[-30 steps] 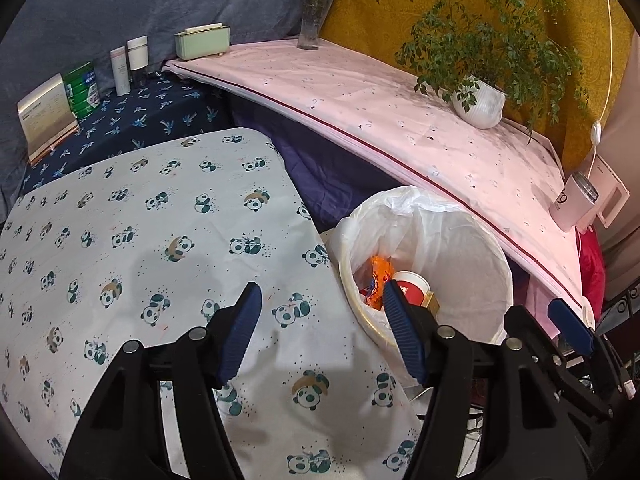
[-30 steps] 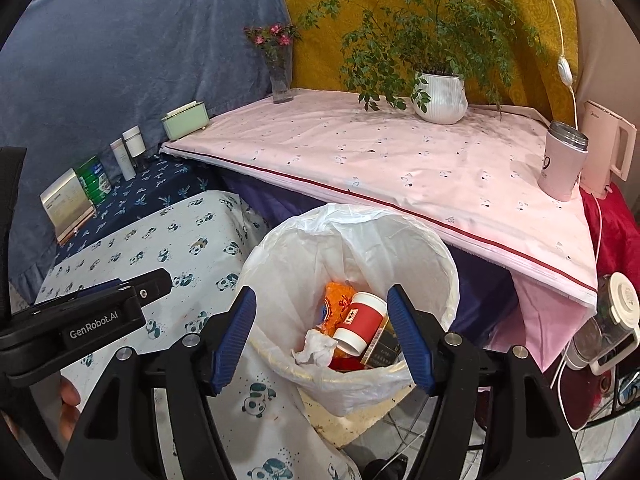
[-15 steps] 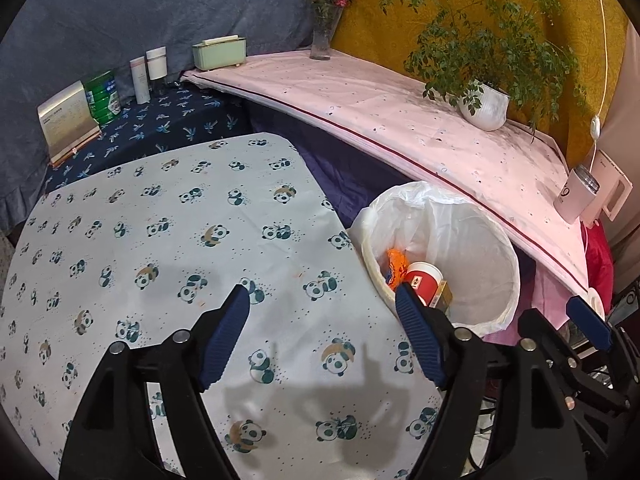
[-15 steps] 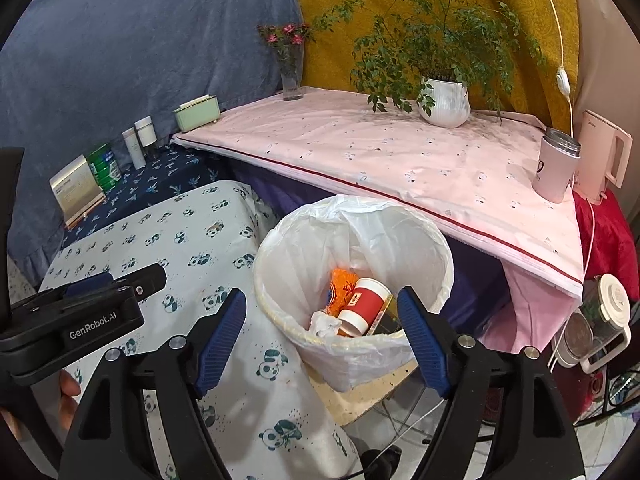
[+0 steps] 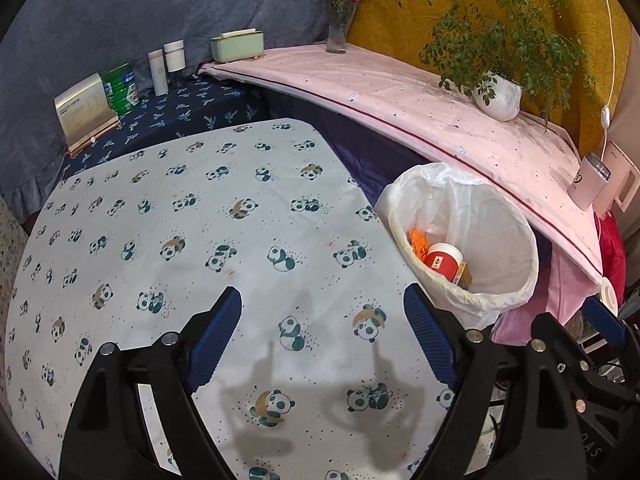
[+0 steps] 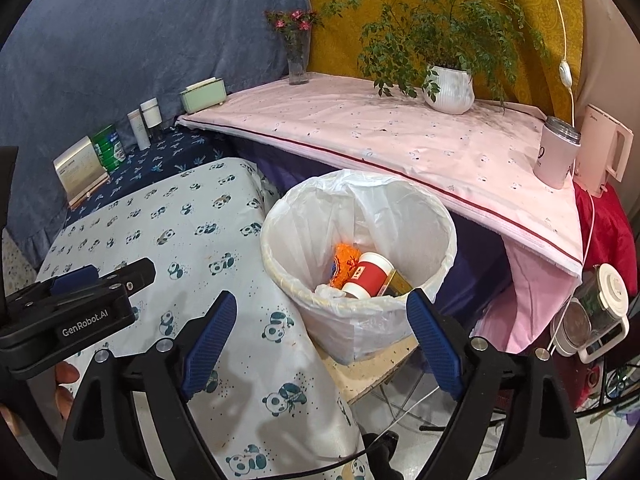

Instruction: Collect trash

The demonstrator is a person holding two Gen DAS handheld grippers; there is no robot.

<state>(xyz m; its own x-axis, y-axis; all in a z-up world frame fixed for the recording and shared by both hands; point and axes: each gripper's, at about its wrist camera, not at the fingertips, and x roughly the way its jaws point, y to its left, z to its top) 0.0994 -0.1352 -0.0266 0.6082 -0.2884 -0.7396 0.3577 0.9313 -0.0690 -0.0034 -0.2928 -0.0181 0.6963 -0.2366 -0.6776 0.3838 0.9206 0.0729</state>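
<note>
From my left wrist view, the panda-print cloth-covered table (image 5: 224,240) lies ahead, with the white plastic-lined round waste bin (image 5: 516,280) just beside its right edge. Inside the bin, a red paper cup (image 5: 442,262) lies on its side, with orange crumpled wrapping (image 5: 418,242) to its left. Behind the bin runs the pink cloth-covered shelf (image 5: 400,112), carrying a white ribbed plant pot (image 5: 500,96) and, further left, a clear glass flower vase (image 5: 338,32).

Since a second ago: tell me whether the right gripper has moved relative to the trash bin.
Yes. The right gripper has pulled back and up from the trash bin: the bin's rim, earlier between its fingers, now sits above them, and more of the panda tablecloth shows.
</note>
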